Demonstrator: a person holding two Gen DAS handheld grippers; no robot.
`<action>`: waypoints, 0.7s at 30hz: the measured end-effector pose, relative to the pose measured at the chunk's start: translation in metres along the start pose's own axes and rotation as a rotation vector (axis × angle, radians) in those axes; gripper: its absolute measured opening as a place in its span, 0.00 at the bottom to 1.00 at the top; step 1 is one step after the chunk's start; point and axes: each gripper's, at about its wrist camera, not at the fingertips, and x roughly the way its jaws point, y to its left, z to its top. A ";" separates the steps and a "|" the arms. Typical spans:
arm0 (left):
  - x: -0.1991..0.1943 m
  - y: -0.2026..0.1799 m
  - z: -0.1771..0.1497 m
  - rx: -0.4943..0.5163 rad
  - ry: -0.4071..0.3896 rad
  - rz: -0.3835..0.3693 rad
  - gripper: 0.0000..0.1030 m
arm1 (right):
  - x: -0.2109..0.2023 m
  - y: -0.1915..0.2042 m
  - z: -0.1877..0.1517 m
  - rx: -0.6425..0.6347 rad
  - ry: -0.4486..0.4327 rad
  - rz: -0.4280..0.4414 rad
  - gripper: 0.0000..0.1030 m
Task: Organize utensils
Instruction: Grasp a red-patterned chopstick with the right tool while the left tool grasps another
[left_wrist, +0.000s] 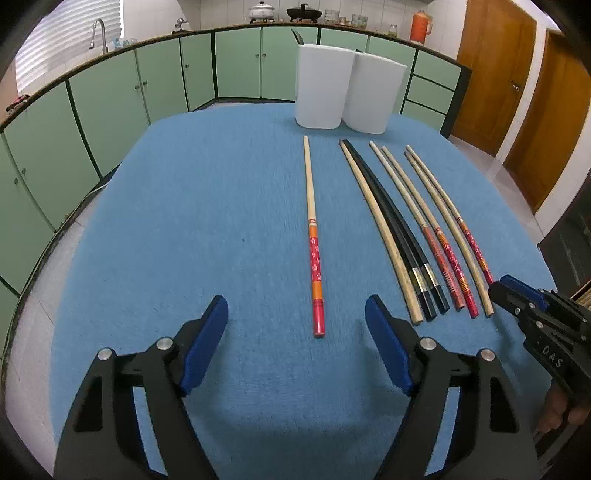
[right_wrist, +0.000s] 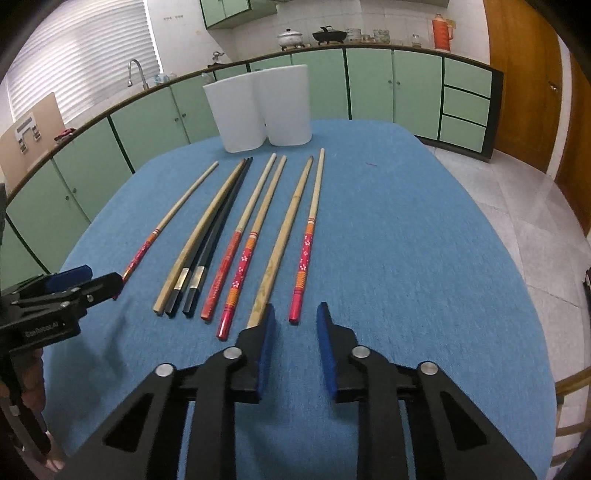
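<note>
Several chopsticks lie side by side on the blue cloth (left_wrist: 184, 221), tips toward two white holders (left_wrist: 321, 88). One red-and-orange handled chopstick (left_wrist: 316, 258) lies apart on the left. Its butt end sits just ahead of my left gripper (left_wrist: 296, 306), between the open jaws and untouched. My right gripper (right_wrist: 297, 309) has its jaws a narrow gap apart. The butt of the rightmost red flowered chopstick (right_wrist: 303, 258) lies at that gap with the pads clear of it. A plain wooden chopstick (right_wrist: 280, 236) runs under its left finger (right_wrist: 266, 332). Two black chopsticks (right_wrist: 214, 243) lie further left.
The white holders (right_wrist: 258, 107) stand together at the table's far edge. Green cabinets (left_wrist: 110, 96) with a sink and pots line the back wall. A wooden door (left_wrist: 535, 110) and tiled floor are to the right. A hand (right_wrist: 33, 373) holds the left gripper (right_wrist: 99, 286).
</note>
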 end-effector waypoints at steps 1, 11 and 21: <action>0.001 0.000 -0.001 -0.003 0.004 -0.002 0.70 | 0.001 0.001 0.001 -0.002 -0.002 -0.001 0.20; 0.006 -0.002 -0.005 -0.019 0.007 -0.017 0.57 | 0.004 0.004 0.001 -0.019 -0.017 -0.015 0.16; 0.003 -0.006 -0.006 -0.028 -0.006 -0.043 0.43 | 0.005 0.003 -0.001 -0.011 -0.027 -0.015 0.15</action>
